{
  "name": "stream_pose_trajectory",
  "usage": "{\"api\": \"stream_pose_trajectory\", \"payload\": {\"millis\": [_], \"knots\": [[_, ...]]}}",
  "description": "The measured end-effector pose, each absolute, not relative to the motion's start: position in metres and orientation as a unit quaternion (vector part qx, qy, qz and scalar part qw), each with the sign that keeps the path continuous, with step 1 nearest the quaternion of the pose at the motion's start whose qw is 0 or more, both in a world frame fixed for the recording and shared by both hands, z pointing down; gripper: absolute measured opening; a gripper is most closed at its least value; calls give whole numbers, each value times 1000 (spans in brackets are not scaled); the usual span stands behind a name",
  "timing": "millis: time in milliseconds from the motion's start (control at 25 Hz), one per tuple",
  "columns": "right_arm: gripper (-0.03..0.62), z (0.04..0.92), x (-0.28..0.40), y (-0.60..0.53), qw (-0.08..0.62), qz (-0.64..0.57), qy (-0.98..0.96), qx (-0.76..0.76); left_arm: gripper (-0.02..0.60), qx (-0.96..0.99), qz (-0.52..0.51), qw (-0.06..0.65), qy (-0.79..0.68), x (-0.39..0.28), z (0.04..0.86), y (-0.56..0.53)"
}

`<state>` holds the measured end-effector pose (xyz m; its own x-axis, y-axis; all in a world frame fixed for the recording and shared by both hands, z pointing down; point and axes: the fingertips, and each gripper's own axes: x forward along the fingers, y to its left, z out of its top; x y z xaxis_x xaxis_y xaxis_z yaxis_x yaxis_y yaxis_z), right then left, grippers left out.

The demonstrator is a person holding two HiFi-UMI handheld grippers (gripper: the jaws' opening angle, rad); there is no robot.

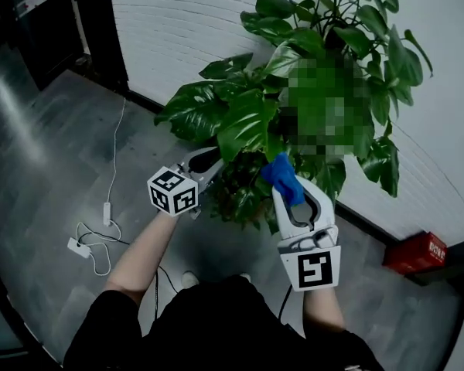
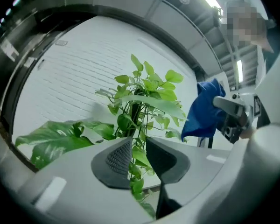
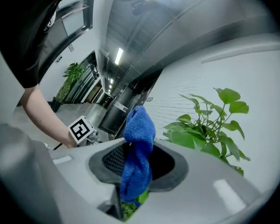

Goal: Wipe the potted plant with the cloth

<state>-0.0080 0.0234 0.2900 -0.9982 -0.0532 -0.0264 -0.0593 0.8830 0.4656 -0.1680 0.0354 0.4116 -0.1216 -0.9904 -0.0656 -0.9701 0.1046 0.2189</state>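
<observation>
— White brick wall (image 1: 185, 22) behind; where's the potted plant (image 1: 247, 122)?
— Centre frame. Right gripper (image 3: 139, 161) pinches the blue cloth (image 3: 139, 129), ready for wiping. Left gripper (image 2: 139, 155), jaws narrowly apart and empty, nears the leaves, likely to steady one.

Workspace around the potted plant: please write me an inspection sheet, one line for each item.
Surface: grey floor; no table seen.
Job's things: potted plant, large green leaves, pot hidden by them; blue cloth, bunched.
Clutter: red box at the foot of the wall.
Grippers: right gripper shut on the blue cloth, close to the leaves; left gripper with jaws slightly apart, leaves seen through the gap, no grip evident.
Cables: white cable lies on the floor and leads to a small white box.
Surroundings: white wall behind the plant.
</observation>
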Motion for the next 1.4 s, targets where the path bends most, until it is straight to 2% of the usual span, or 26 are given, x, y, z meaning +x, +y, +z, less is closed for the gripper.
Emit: {"api": "stream_pose_trajectory", "payload": {"millis": [120,360,480,640,720,800,960,1080,1280,1400], "knots": [[106,289,-6,16,2,254,966,-49,81,672,-142,60,-724,-179,402,4],[106,255,2,-20,19,246,964,-97,81,640,-243,38,-728,-203,360,-14],[106,221,-2,-25,31,287,952,-98,81,636,-233,7,-736,-214,340,-15],[106,168,-23,-5,101,367,922,-74,81,653,-206,-22,-729,-212,330,-13],[106,144,-45,10,108,390,912,-73,81,668,-212,-23,-713,-210,328,-13],[106,138,-75,18,79,400,909,-85,81,686,-229,-14,-690,-212,325,-15],[106,176,-146,18,-30,430,897,-93,81,728,-230,-7,-646,-210,317,-13],[106,202,-188,17,-72,434,894,-81,81,752,-228,-2,-618,-215,315,-11],[106,247,-218,-5,-154,416,888,-120,80,784,-243,28,-570,-220,323,-9],[106,261,-221,-2,-177,412,884,-130,80,796,-257,47,-545,-221,325,-13]]}}
